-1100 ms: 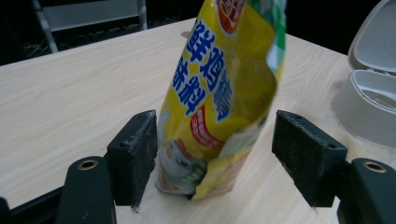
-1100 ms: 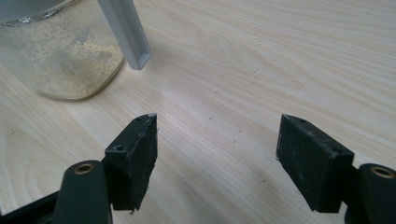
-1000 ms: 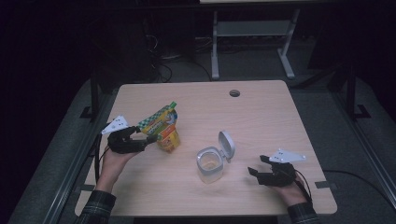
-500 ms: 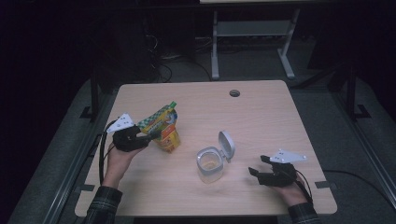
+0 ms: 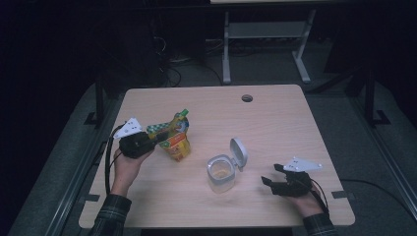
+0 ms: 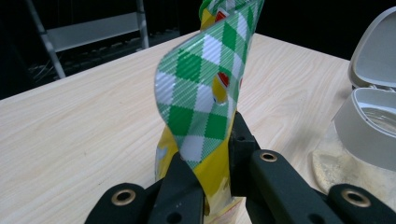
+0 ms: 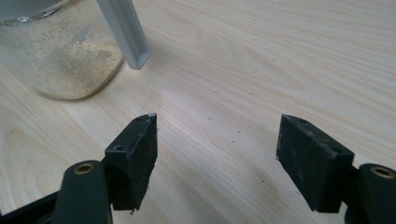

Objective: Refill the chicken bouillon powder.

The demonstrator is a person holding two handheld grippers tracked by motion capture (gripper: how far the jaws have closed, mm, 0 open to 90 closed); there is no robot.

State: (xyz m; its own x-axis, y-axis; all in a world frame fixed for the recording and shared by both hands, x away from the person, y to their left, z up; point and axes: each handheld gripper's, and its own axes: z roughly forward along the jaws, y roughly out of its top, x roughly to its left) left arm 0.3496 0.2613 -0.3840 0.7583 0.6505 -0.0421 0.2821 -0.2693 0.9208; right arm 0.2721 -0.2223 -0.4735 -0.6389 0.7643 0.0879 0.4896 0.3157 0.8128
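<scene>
Two grippers in use, one occupied. Item one: left gripper (image 5: 150, 141), left of centre in the high view, jaws having just been closing and now clamped on the snack bag (image 5: 174, 137), a green-and-white chequered, yellow-bodied pouch; in the left gripper view the jaws pinch the bag (image 6: 205, 107) low down, at the lower middle of the frame, with the crumpled top curling above them. The bag stands on the wooden table (image 5: 275, 123), left of centre, near but apart from the container. Item two: clear plastic container (image 5: 221, 173), centre of the high view, hinged lid tipped open, a thin layer of pale crumbs inside. Item three: right gripper (image 5: 275, 182), lower right of the high view, jaws spread wide with nothing between them, resting low on the table just right of the container. Step in hand, as judged: securing the bag for pouring. Next move likely calls for lifting and carrying it over the open mouth, then tilting; the right gripper may need to steady the container. Pose: left forearm enters from the lower left, gripper level; right hand low and level.
</scene>
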